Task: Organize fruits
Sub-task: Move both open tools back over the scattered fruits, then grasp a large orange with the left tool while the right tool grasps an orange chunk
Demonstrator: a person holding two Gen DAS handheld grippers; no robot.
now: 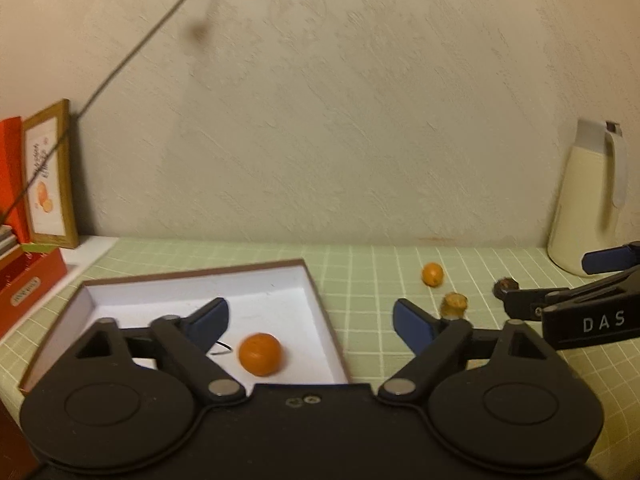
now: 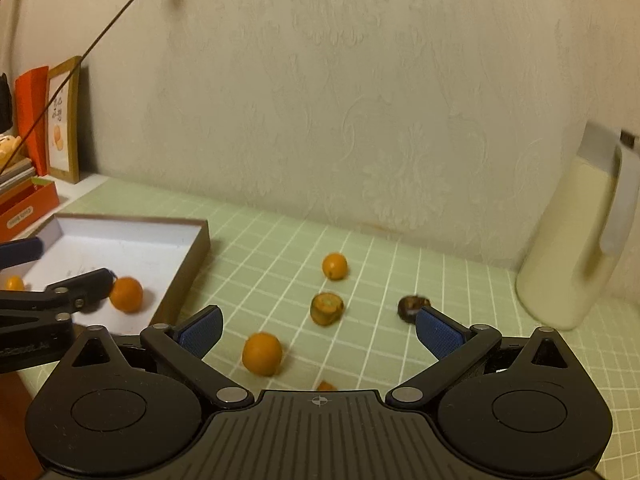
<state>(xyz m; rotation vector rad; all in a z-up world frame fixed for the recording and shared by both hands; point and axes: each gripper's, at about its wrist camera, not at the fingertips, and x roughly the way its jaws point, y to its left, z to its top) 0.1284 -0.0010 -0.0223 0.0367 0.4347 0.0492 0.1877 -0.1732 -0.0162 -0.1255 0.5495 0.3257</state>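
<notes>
Right wrist view: the green grid-patterned counter (image 2: 400, 248) runs ahead of the right tool (image 2: 319, 330), backed by a pale textured wall. Far to that tool's right stands a cream plastic jug with a grey handle (image 2: 576, 248). Ahead and to its left lies the shallow brown-edged cardboard box with a white inside (image 2: 192, 240), apparently the collecting place for the fruit. The left tool (image 1: 310, 326) hangs over this box with its blue pads spread wide and empty; a round orange fruit (image 1: 260, 354) rests on the box floor just below and between them, likely just set down there. A smaller orange fruit (image 2: 15, 282) sits deeper in the box.

The right tool is likewise spread and holds nothing. Just ahead of it, between the pads, lies a loose round orange fruit (image 2: 262, 353), probably the next pick. Beyond are a cut brownish-orange piece (image 2: 327, 308), a small orange fruit (image 2: 334, 266), and a dark shrivelled piece (image 2: 412, 307) touching the right pad.
</notes>
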